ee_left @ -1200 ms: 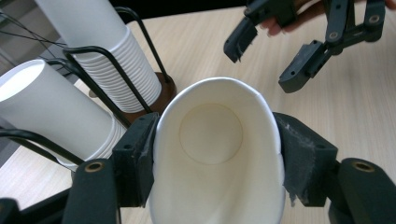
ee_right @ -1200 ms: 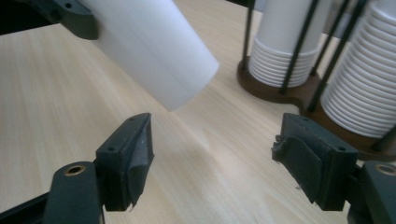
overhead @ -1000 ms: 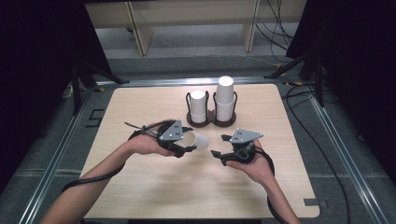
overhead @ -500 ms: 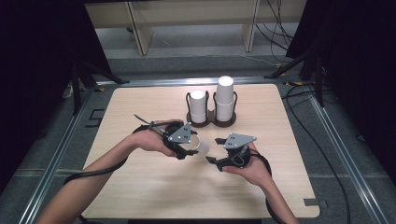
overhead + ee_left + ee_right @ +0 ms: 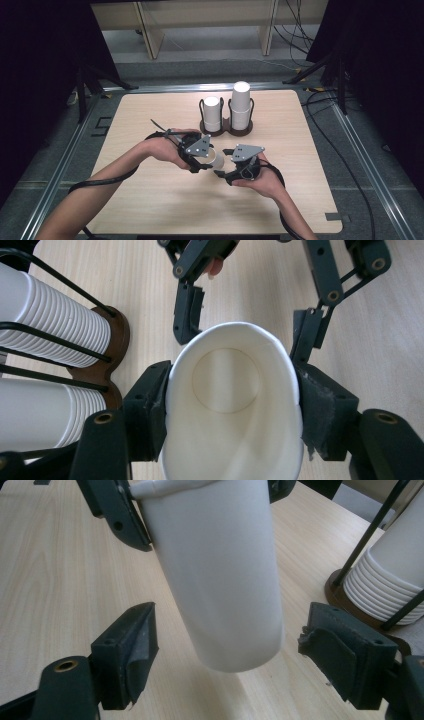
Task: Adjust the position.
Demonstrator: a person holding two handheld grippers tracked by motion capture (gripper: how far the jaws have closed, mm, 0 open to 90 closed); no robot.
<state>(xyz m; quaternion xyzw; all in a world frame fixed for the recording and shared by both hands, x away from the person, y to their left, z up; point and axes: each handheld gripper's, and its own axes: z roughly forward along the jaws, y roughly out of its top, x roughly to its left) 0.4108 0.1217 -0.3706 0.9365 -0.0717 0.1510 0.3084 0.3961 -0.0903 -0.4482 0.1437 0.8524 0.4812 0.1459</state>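
White paper, thin-walled: that's the cup (image 5: 232,400) your left gripper (image 5: 202,159) has clamped near the rim, and the mouth is already squeezed into an oval between the pads in the left gripper view. It hangs above the wooden table (image 5: 150,200), just toward you from the cup holder (image 5: 226,129), which stands at twelve o'clock from your hands with its two stacks of paper cups (image 5: 240,102).

Your right gripper (image 5: 227,655) is wide open, holding nothing, its jaws standing either side of the cup's lower end. In the right gripper view the cup leans, base toward five o'clock, slightly nearer the left pad.

This looks like a handover, or a two-gripper pull to separate nested cups; I can't tell which. Either way, centre the base between your right pads before closing, so both touch together. Close gently: this wall will likely buckle under a hard pinch. Grip a little above the base rim, where the cup should be stiffest. Don't ease the left until the right feels secure.
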